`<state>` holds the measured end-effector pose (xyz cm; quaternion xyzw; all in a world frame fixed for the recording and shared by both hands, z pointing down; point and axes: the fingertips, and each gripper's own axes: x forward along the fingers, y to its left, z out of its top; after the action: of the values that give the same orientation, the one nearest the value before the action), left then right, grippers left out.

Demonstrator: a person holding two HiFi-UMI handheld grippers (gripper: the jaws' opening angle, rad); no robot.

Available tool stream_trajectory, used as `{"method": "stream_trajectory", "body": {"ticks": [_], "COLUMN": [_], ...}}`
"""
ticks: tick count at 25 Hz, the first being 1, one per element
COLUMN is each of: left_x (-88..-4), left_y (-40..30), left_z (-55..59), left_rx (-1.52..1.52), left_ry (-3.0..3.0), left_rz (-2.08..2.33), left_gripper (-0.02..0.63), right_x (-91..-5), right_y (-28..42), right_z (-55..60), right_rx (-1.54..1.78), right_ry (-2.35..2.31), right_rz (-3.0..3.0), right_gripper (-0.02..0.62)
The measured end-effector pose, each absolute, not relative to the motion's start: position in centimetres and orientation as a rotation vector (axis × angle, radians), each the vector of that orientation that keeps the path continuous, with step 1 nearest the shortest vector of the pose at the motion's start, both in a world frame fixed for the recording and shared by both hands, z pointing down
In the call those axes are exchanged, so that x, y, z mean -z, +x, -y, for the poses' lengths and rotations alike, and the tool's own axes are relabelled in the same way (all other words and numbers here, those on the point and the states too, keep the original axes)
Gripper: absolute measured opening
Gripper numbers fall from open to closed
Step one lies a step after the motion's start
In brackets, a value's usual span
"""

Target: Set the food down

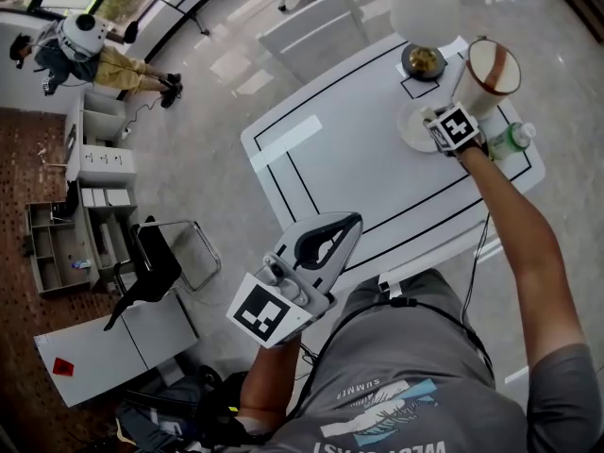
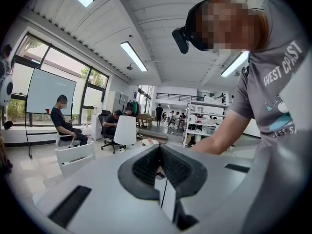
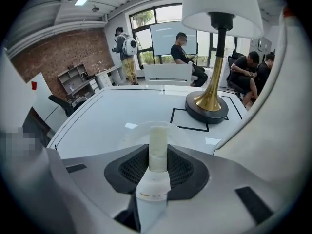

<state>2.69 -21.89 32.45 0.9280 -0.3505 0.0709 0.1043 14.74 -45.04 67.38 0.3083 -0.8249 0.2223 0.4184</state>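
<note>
A pale, stubby stick of food point(image 3: 157, 147) stands upright, pinched low down between the fingers point(image 3: 134, 168) of the right gripper point(image 3: 157, 165), which are closed onto its sides. It hangs over a white plate point(image 3: 127, 133) near the right edge of the white table point(image 1: 359, 168), toward the far right corner. It looks light and soft, likely to dent or crumble if squeezed hard, so a gentle hold low on the stick seems best. Its surface appears matt and not slippery.

Past the plate, at that far corner, a lamp point(image 3: 209, 104) with a brass stem and dark round base stands inside a black outlined square. A bottle with a green cap point(image 1: 514, 140) sits by the right edge, just beside the gripper.

The left gripper point(image 1: 342, 226) is held in the air off the near edge, close to the person's body, its fingers together and empty.
</note>
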Motion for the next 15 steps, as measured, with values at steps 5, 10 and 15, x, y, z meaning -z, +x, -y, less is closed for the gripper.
{"method": "stream_trajectory", "body": {"ticks": [5, 10, 15], "left_x": [-32.7, -32.8, -33.0], "left_y": [2.5, 2.3, 2.3], "left_z": [21.8, 21.7, 21.5], "left_rx": [-0.218, -0.223, -0.236], "left_ry": [2.727, 2.721, 2.718], "left_rz": [1.046, 1.054, 1.050], "left_gripper": [0.008, 0.008, 0.008], "right_x": [-69.4, -70.3, -70.8], "right_y": [15.2, 16.7, 15.7], "right_z": [44.5, 45.2, 45.7], "right_rx": [-0.507, -0.304, -0.069], "right_ry": [0.717, 0.719, 0.648], "right_rz": [1.976, 1.851, 1.811], "right_gripper": [0.103, 0.103, 0.103]}}
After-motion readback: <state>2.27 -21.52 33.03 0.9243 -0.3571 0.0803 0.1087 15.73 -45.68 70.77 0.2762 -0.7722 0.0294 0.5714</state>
